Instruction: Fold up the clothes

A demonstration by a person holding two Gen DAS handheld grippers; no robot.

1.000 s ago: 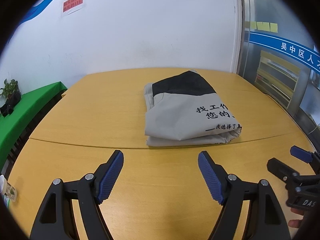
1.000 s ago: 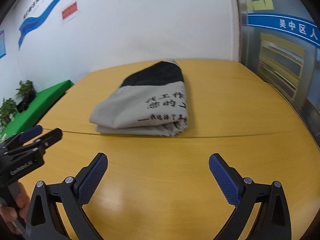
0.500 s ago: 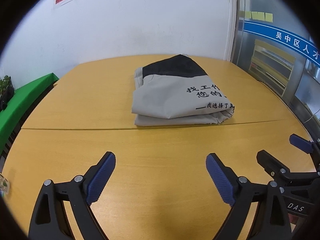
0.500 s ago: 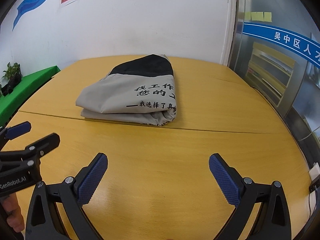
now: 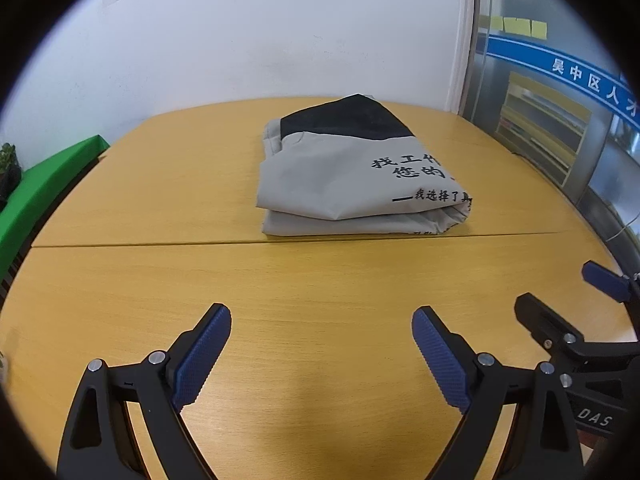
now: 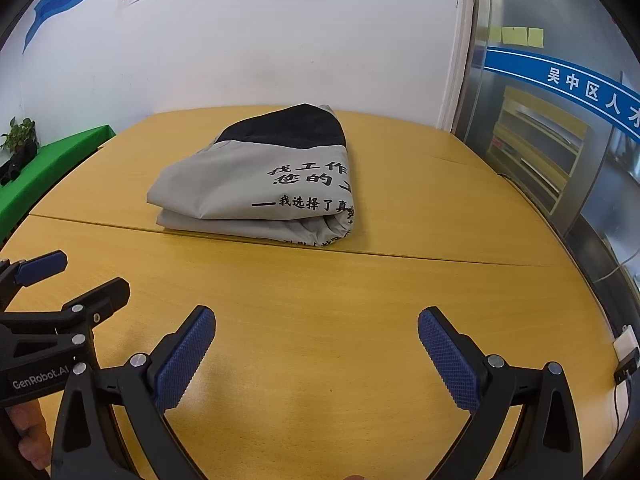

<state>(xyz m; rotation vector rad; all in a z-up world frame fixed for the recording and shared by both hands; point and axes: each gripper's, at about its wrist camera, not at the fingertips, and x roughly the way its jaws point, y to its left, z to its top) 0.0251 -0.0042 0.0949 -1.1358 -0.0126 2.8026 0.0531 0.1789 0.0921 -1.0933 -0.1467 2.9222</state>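
A grey and black garment [image 5: 352,176] with black printed characters lies folded into a compact stack on the far half of the yellow wooden table [image 5: 168,184], just beyond the table's seam. The same garment [image 6: 264,188] shows in the right wrist view. My left gripper [image 5: 322,354] hovers open over the near half of the table, nothing between its blue pads. My right gripper [image 6: 316,354] is also open and holds nothing, well short of the garment. Each gripper appears at the edge of the other's view: the right gripper [image 5: 568,312] and the left gripper [image 6: 76,284].
A white wall stands behind the table. A green-covered bench [image 5: 44,184] and a potted plant [image 6: 20,136] are at the far left. A glass partition with a blue sign [image 6: 560,92] is on the right. A white socket with a cable [image 6: 626,350] sits at the table's right edge.
The left gripper's jaws have spread wider and it has sunk a little toward the table. The right wrist view has swung slightly, so the garment sits further right. The garment itself has not moved.
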